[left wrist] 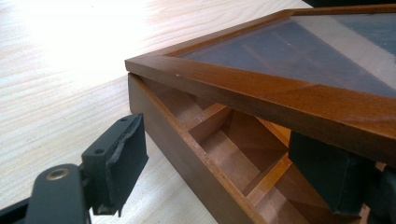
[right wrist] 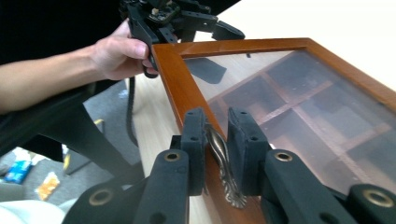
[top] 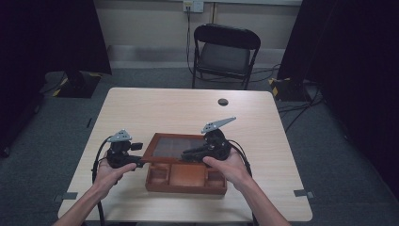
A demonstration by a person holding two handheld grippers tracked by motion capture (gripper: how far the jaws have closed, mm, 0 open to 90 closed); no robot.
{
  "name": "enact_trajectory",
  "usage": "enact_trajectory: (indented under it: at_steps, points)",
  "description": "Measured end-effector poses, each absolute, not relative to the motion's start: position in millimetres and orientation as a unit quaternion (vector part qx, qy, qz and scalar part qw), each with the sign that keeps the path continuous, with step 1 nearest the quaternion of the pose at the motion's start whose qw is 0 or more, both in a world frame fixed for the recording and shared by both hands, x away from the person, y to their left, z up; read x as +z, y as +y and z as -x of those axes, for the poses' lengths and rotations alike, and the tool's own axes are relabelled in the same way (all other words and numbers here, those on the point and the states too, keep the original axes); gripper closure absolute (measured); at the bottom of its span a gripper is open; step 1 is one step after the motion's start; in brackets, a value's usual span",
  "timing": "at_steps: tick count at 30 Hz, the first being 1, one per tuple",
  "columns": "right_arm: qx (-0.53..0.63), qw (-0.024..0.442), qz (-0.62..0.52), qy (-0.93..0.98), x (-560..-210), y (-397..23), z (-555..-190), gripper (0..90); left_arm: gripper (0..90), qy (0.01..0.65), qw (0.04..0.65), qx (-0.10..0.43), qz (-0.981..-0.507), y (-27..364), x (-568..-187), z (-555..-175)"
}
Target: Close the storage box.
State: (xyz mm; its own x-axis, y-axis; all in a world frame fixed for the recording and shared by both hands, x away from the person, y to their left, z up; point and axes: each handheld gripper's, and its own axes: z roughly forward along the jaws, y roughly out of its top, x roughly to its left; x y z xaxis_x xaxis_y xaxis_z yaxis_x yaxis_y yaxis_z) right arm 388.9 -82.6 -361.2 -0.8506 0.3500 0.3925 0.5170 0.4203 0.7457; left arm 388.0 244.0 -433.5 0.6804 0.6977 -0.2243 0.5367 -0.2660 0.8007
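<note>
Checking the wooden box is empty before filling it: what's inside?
Wooden box: the front compartments look empty. Those under the half-raised glass lid look empty too, but its frame hides some.

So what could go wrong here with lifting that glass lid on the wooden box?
The right gripper pinches only the thin metal handle on the lid; it could slip out and let the raised lid drop onto the box.

The left gripper straddles the box's side wall with one jaw under the lid frame, and that jaw could get pinched if the lid falls.

The box may also slide on the table, since the left jaws look loose around the wall.
</note>
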Motion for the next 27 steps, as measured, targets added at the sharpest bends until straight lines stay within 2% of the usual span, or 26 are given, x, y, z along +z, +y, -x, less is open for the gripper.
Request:
enact_trajectory:
  at_steps: [18, 27]
  points:
    - [-0.463, 0.104, 0.257, -0.842, -369, -87, -393, 81.4, 18.9, 0.401, 0.452, 0.078, -0.793, 248, -441, -395]
    - [-0.451, 0.095, 0.251, -0.851, -375, -89, -387, 81.2, 19.1, 0.407, 0.436, 0.083, -0.799, 250, -444, -398]
